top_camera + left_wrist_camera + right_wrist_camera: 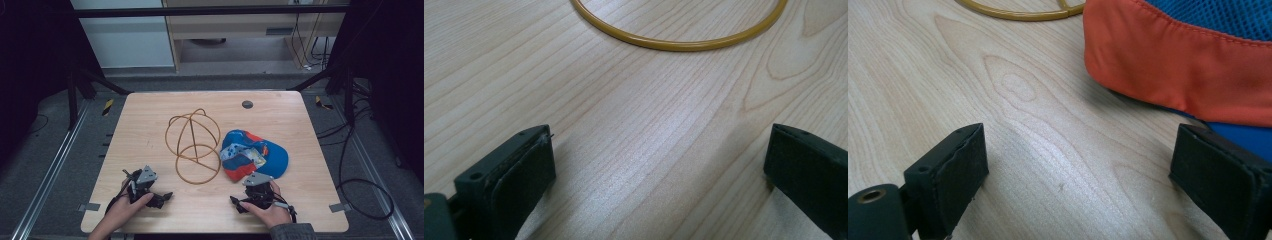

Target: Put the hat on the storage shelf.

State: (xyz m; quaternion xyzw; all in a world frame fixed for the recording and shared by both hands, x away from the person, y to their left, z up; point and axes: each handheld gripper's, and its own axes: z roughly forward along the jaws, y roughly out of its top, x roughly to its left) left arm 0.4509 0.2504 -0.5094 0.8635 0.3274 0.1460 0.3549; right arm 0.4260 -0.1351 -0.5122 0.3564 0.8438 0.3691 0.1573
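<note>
Left gripper (161, 196) and right gripper (239, 203) released on desk (150, 115); wire frame (194, 145) beside cap (254, 155).

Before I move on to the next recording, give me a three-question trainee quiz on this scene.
1. True or false: the right gripper is shut on the cap.
2. Which thing lies nearest ahead of the left gripper? A) the wire frame B) the cap C) the grey disc
3. Fill in: the cap's band seen in the right gripper view is ____ in colour.

Key: 1 false, its jaws stand apart over bare table; 2 A; 3 orange.
</note>
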